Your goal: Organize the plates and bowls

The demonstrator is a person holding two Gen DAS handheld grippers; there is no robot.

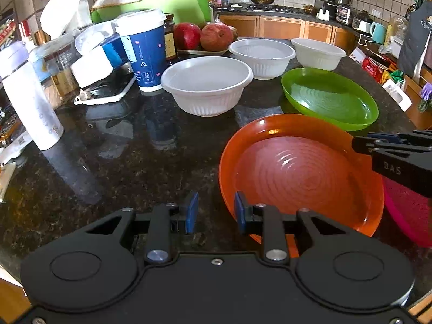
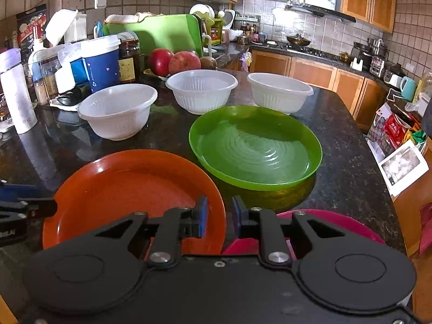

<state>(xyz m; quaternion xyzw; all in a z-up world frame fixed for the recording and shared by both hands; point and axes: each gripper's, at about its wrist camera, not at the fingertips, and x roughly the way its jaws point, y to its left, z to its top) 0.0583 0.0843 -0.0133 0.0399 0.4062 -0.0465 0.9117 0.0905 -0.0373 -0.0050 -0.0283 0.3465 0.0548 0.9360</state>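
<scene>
We have barely begun — our left tongs (image 1: 216,212) and right tongs (image 2: 220,217) each straddle the orange plate's (image 1: 297,167) rim, pads not yet pressing, while green plate (image 2: 255,147), pink plate (image 2: 337,224) and three white bowls (image 2: 201,90) lie unstacked on the worktop (image 1: 121,162).

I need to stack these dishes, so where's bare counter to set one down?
Bare counter lies left of the orange plate, before the nearest white bowl. Another strip runs right of the green plate. The back left is crowded.
</scene>
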